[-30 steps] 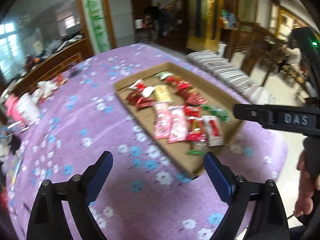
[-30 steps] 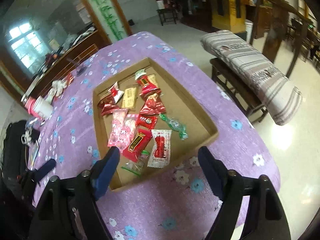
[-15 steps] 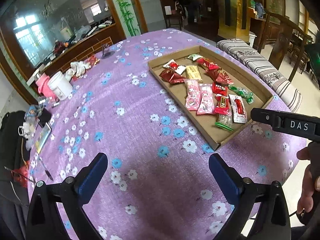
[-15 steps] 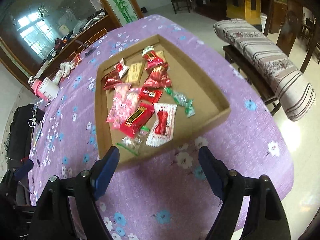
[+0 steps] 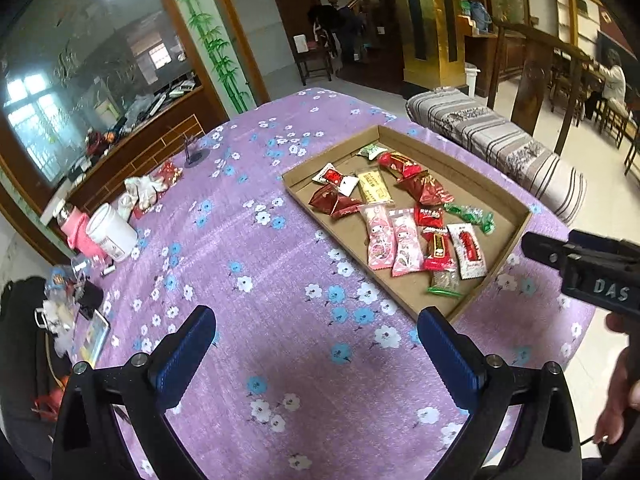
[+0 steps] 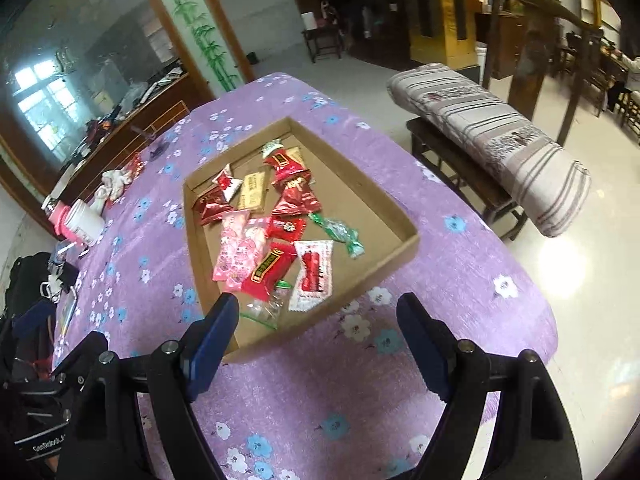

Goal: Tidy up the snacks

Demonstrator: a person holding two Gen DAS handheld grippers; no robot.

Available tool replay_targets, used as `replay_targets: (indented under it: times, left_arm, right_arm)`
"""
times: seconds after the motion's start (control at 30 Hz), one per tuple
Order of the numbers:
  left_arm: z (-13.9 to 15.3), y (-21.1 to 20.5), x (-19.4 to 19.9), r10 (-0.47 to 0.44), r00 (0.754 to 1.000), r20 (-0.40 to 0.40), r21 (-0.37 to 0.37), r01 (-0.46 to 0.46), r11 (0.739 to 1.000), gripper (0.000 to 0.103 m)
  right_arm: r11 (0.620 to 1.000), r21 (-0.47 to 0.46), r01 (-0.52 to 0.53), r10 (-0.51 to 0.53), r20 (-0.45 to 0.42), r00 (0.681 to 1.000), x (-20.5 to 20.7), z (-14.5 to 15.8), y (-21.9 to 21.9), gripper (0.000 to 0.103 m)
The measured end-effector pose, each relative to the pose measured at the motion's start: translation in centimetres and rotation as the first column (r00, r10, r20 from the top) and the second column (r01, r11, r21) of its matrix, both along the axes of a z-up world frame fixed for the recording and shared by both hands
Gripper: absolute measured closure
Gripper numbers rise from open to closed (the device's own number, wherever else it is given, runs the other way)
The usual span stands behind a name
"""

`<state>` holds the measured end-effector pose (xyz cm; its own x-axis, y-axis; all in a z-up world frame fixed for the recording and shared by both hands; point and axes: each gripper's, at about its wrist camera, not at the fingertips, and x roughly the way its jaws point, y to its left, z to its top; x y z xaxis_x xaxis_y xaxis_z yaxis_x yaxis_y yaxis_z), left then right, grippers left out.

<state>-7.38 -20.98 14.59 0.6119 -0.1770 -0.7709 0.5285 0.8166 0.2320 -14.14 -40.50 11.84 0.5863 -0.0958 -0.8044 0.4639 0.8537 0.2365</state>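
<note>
Right wrist view: shallow brown cardboard tray [image 6: 400,216] on purple flowered tablecloth [image 6: 460,280], straight ahead of right gripper [image 6: 316,312], near corner of tray just under the left blue pad. Snack packets all inside the tray, loose and partly overlapping, none lined up by kind: two pink packets [image 6: 238,254] side by side, red bar with yellow label [image 6: 269,270] leaning over them, white packet with red print [image 6: 313,274] next to it, clear sachet with green edge [image 6: 269,307] closest to the fingers, green twisted candy [image 6: 338,234] further right, dark red pouches [image 6: 296,196] and yellow packet [image 6: 253,192] toward the far end. Long axes of the near packets pointing mostly away from the gripper, slightly slanted.

Left wrist view: same tray [image 5: 516,208] off to the right and further ahead of left gripper [image 5: 316,340], only bare cloth between its pads.

Both grippers spread wide, holding nothing.

Right gripper clearly nearer, with the clear sachet and white packet directly in front; left one needing a reach to the right. Equally fitting snacks just gathered into the tray or snacks waiting for sorting
</note>
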Motion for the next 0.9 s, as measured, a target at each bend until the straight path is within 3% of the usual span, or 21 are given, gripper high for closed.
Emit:
replay_targets:
  times: [0.23,0.9]
  left_arm:
    - [0.3,-0.4,-0.3,-0.025,0.998,0.051,0.002,0.025,1.000,0.001]
    - [0.0,-3.0,-0.3,-0.068,0.997,0.048,0.008,0.068,0.998,0.001]
  right_arm:
    - [0.999,-0.034,0.020,-0.020,-0.002,1.000,-0.4,0.6,0.1,0.023]
    - [0.997,-0.075,-0.016,0.016,0.005,1.000,1.1,1.5,-0.8,0.023]
